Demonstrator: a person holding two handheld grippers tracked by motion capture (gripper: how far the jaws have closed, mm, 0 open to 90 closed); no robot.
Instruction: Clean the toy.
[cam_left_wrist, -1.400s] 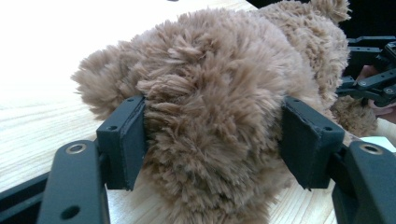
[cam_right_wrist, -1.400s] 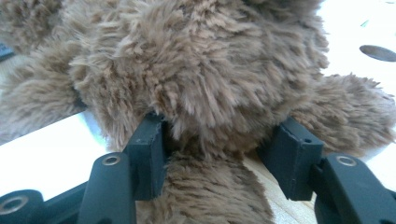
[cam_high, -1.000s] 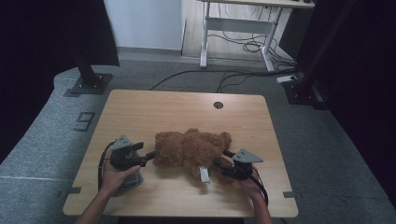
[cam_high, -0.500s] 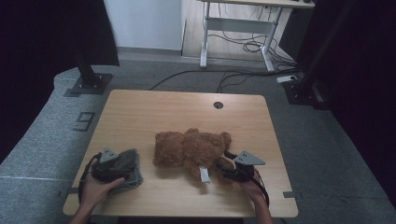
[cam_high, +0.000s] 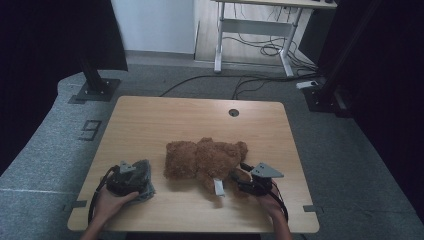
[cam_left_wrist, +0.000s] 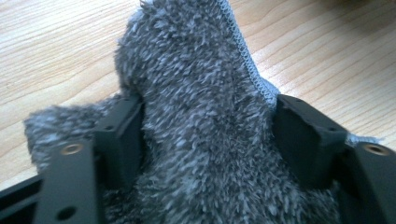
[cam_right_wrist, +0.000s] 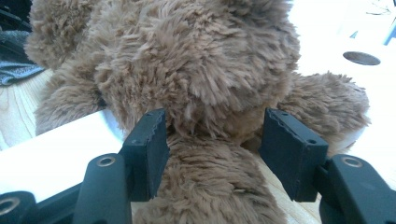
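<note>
- Counted on the desk (cam_high: 165, 120): one brown teddy bear (cam_high: 205, 161), one grey fluffy cloth (cam_high: 141, 176), two grippers, one in each of the person's hands.
- Teddy bear: brown, shaggy plush, lying lengthwise across the near half of the desk, slightly right of centre; white sewn-in label (cam_high: 219, 187) sticking out from its near side.
- Seen close in the right gripper view: dense tufted fur on the teddy bear (cam_right_wrist: 201, 70), one rounded limb reaching toward the camera between the jaws, another limb off to the right.
- Cloth: grey, long-piled, bunched into a heap at the near left part of the desk, apart from the bear; stitched hem visible along one edge in the left gripper view (cam_left_wrist: 205, 140).
- Left gripper (cam_high: 131, 176): over the cloth, fingers (cam_left_wrist: 119, 140) set on either side of the bunched cloth, pile pressed against both inner faces; jaws just closing further, cloth between them; gripped on a thick fold, fairly wide apart.
- Right gripper (cam_high: 243, 181): at the bear's near right end, fingers (cam_right_wrist: 149, 149) roughly half open, standing either side of the bear's limb; left finger against the fur, narrow gap showing beside the right finger; firm grip not confirmed.
- Desk: light wood, one round dark cable hole (cam_high: 233, 112) near the far edge.
</note>
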